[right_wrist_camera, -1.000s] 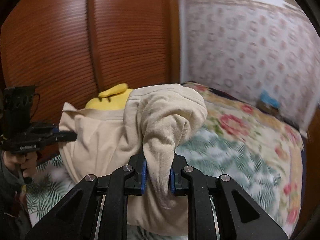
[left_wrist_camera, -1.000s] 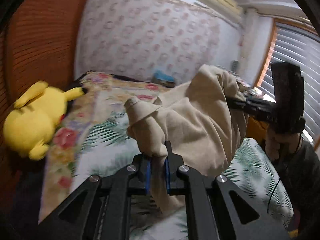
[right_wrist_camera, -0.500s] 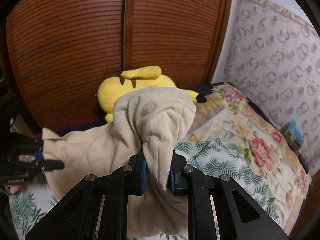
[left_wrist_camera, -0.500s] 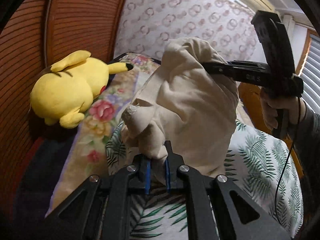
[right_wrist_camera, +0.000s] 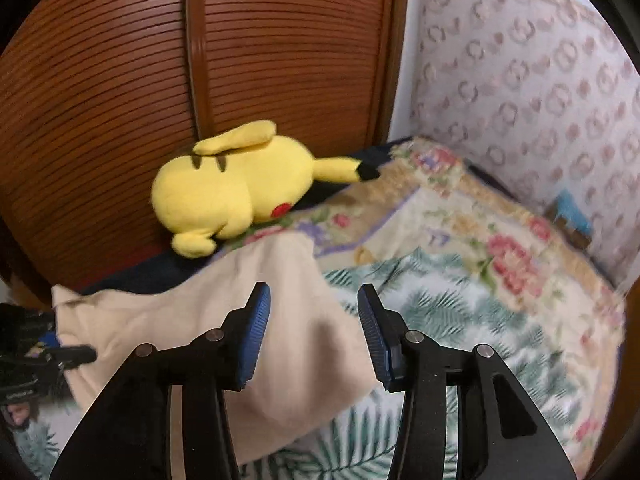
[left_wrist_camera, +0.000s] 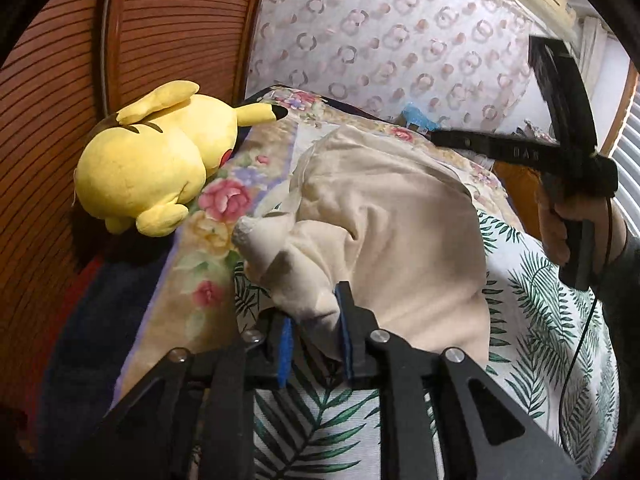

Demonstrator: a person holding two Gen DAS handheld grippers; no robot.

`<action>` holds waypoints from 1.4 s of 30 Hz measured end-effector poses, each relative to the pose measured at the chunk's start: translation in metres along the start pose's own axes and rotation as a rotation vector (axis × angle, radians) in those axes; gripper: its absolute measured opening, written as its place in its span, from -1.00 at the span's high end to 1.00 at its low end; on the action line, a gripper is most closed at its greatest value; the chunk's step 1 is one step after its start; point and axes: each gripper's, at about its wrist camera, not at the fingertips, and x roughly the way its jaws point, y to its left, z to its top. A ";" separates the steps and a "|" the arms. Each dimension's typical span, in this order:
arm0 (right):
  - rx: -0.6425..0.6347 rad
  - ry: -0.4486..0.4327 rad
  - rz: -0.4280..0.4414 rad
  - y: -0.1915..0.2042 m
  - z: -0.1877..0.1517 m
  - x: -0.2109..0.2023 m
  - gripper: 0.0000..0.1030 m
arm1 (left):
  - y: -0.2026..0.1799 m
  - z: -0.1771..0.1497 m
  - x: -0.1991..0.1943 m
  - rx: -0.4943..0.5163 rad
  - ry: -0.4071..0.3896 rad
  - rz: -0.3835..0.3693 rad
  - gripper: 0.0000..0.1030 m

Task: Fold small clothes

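The yellow plush toy [left_wrist_camera: 156,164] lies at the bed's [left_wrist_camera: 540,320] left edge. Beside it, the beige garment [left_wrist_camera: 392,216] rests heaped on the bed, one corner between the left gripper's [left_wrist_camera: 314,328] fingers, which look closed on it. The right gripper [right_wrist_camera: 314,332] hovers above the cloth, fingers spread and empty. The fold seems barely begun: no crease shows. The garment's type and near edge are hidden.
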 end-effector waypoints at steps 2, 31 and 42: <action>0.031 0.019 0.035 0.000 -0.008 0.005 0.11 | 0.001 0.000 -0.002 0.004 -0.003 0.010 0.43; 0.217 -0.139 -0.199 0.031 -0.110 -0.174 -0.28 | -0.083 -0.022 -0.100 0.220 -0.163 -0.020 -0.14; 0.316 -0.198 -0.315 0.058 -0.186 -0.268 -0.58 | -0.150 -0.049 -0.123 0.324 -0.168 -0.106 -0.14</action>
